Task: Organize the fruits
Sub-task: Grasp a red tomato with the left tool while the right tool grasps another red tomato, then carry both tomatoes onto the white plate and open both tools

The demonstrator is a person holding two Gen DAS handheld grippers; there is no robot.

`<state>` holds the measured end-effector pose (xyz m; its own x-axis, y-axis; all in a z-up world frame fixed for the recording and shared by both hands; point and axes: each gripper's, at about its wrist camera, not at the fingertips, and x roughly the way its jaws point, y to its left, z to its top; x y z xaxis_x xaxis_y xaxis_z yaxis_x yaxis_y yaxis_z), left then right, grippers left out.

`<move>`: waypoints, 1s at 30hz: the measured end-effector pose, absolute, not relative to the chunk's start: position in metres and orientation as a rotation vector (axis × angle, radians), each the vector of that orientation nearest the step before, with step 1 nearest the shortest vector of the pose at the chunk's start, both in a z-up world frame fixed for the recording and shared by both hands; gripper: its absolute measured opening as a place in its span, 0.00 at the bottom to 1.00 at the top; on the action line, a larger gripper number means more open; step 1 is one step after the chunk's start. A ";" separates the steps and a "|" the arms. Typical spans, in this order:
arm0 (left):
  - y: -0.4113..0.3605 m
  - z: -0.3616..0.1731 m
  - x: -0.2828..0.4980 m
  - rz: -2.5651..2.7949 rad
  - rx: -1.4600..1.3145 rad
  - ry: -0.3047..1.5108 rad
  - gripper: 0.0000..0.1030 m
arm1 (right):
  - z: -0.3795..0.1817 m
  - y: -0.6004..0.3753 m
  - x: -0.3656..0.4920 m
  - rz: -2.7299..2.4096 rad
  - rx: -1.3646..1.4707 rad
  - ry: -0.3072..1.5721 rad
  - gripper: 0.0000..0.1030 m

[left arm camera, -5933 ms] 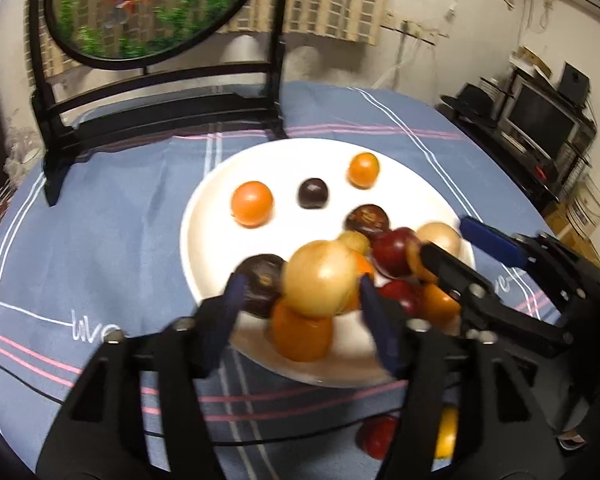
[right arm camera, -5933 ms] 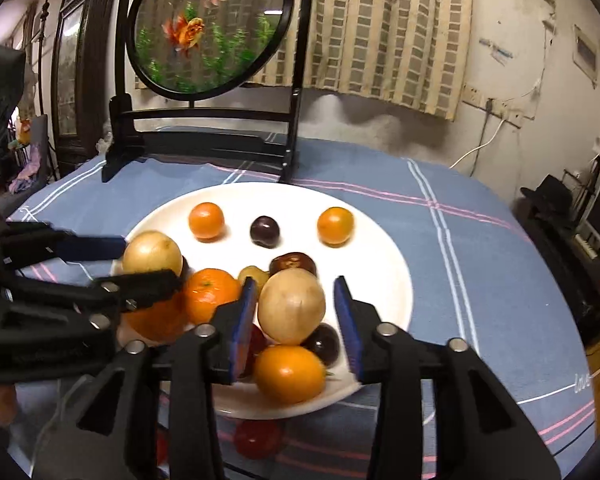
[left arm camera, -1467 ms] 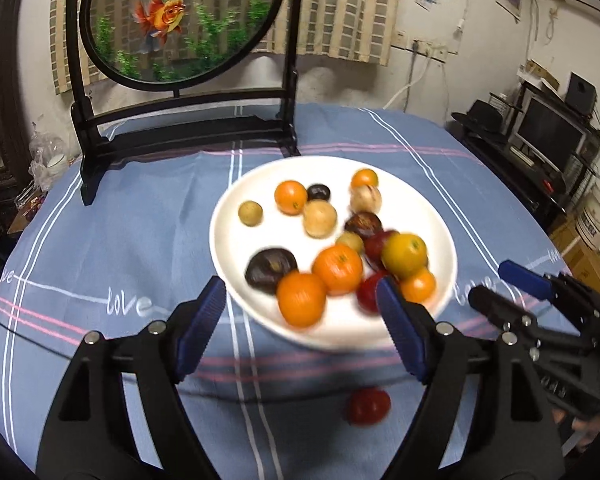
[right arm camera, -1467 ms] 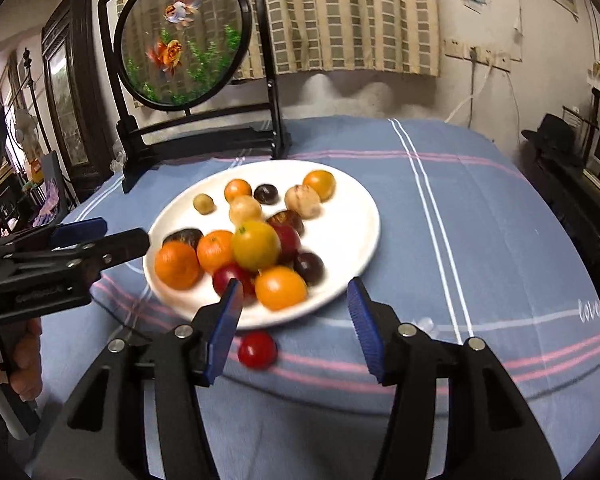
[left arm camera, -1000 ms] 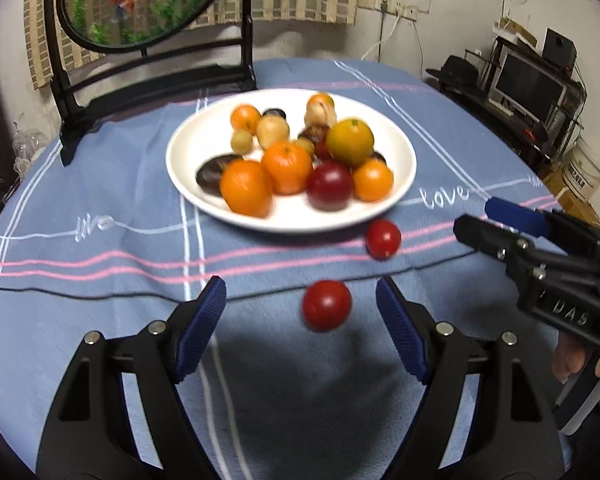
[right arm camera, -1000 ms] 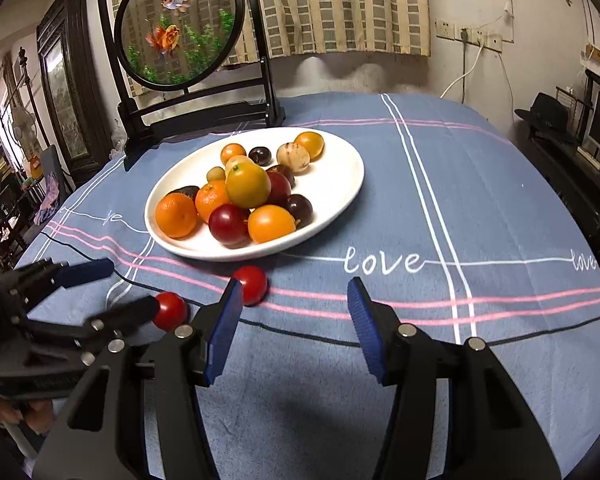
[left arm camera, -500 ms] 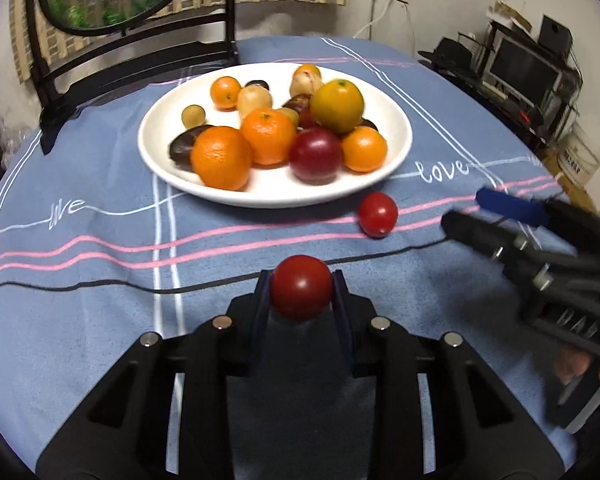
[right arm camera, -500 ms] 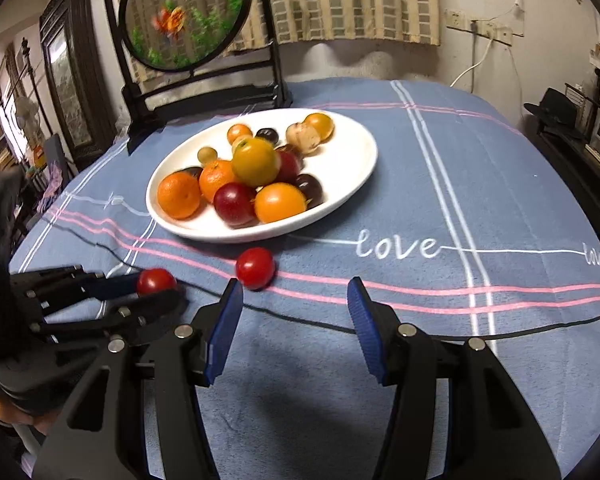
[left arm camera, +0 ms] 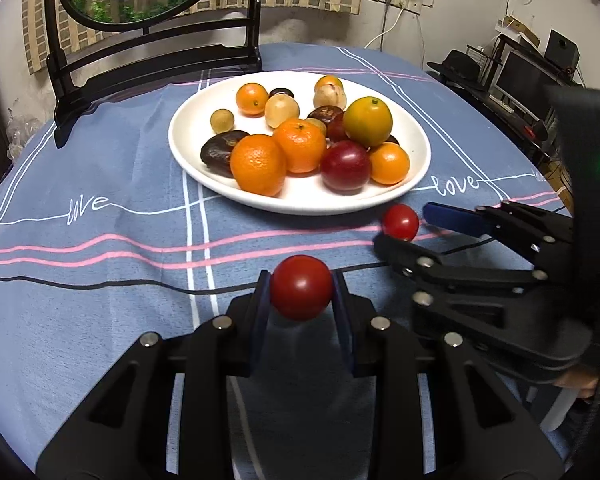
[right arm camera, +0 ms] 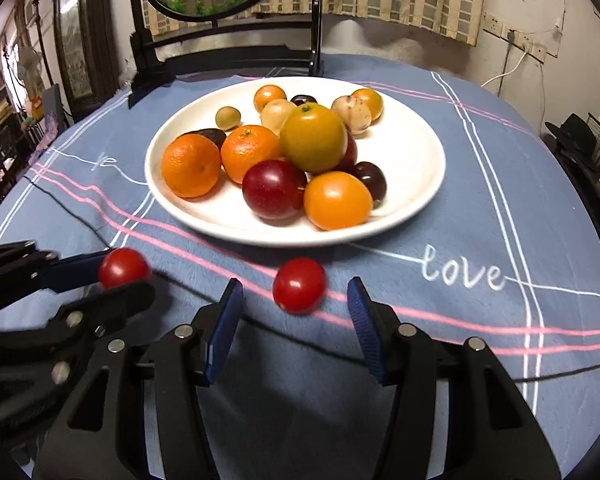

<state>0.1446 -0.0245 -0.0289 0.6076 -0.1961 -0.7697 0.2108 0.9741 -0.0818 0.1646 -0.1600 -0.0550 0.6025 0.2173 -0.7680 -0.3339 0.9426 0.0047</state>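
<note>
My left gripper is shut on a red cherry tomato and holds it above the blue tablecloth; it also shows in the right wrist view. A second red cherry tomato lies on the cloth just in front of the white plate, between the open jaws of my right gripper. In the left wrist view this tomato sits between the right gripper's fingers. The plate holds several oranges, plums and small pale fruits.
A black stand with a round fish-tank picture stands behind the plate. A thin black cable runs across the cloth. Shelves with a monitor are at the right beyond the round table's edge.
My left gripper keeps hold of the tomato and has lifted it slightly. My right gripper has moved forward so its open jaws now flank the second tomato.
</note>
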 end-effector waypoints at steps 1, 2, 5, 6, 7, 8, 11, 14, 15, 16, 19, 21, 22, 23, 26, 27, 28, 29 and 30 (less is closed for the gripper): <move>-0.024 -0.029 0.145 -0.235 0.016 0.888 0.30 | -0.058 -0.158 0.168 0.326 -0.139 0.880 0.39; -0.023 -0.029 0.145 -0.232 0.010 0.889 0.30 | -0.059 -0.157 0.170 0.316 -0.139 0.887 0.37; -0.020 -0.030 0.146 -0.219 0.002 0.893 0.30 | -0.061 -0.162 0.173 0.287 -0.125 0.897 0.27; -0.020 -0.030 0.145 -0.220 0.003 0.892 0.30 | -0.061 -0.165 0.173 0.291 -0.110 0.901 0.27; -0.021 -0.029 0.145 -0.220 0.006 0.890 0.30 | -0.060 -0.167 0.172 0.291 -0.104 0.901 0.27; -0.022 -0.029 0.144 -0.221 0.011 0.886 0.30 | -0.060 -0.169 0.170 0.289 -0.104 0.900 0.26; -0.024 -0.028 0.143 -0.223 0.014 0.882 0.30 | -0.053 -0.177 0.162 0.295 -0.083 0.884 0.26; -0.024 -0.027 0.141 -0.224 0.013 0.879 0.30 | -0.045 -0.183 0.154 0.301 -0.075 0.862 0.26; -0.024 -0.027 0.141 -0.224 0.013 0.878 0.30 | -0.041 -0.186 0.150 0.304 -0.070 0.852 0.26; -0.025 -0.026 0.141 -0.223 0.013 0.877 0.30 | -0.039 -0.188 0.147 0.306 -0.066 0.846 0.26; -0.025 -0.026 0.140 -0.224 0.014 0.875 0.30 | -0.032 -0.194 0.138 0.311 -0.054 0.827 0.26; -0.026 -0.024 0.139 -0.223 0.017 0.872 0.30 | -0.027 -0.199 0.132 0.309 -0.049 0.810 0.26; -0.027 -0.024 0.138 -0.223 0.018 0.870 0.30 | -0.026 -0.201 0.130 0.309 -0.047 0.806 0.26; -0.027 -0.023 0.138 -0.223 0.018 0.868 0.30 | -0.024 -0.202 0.127 0.310 -0.044 0.801 0.27; -0.028 -0.021 0.136 -0.220 0.022 0.862 0.30 | -0.018 -0.207 0.121 0.305 -0.034 0.782 0.27; -0.028 -0.020 0.136 -0.218 0.022 0.861 0.30 | -0.015 -0.209 0.118 0.302 -0.033 0.770 0.27; -0.028 -0.019 0.136 -0.216 0.022 0.860 0.30 | -0.012 -0.211 0.116 0.301 -0.030 0.761 0.27; -0.027 -0.017 0.135 -0.212 0.023 0.858 0.30 | -0.009 -0.213 0.115 0.301 -0.026 0.755 0.27; -0.027 -0.015 0.134 -0.207 0.024 0.855 0.30 | -0.006 -0.215 0.113 0.300 -0.024 0.745 0.27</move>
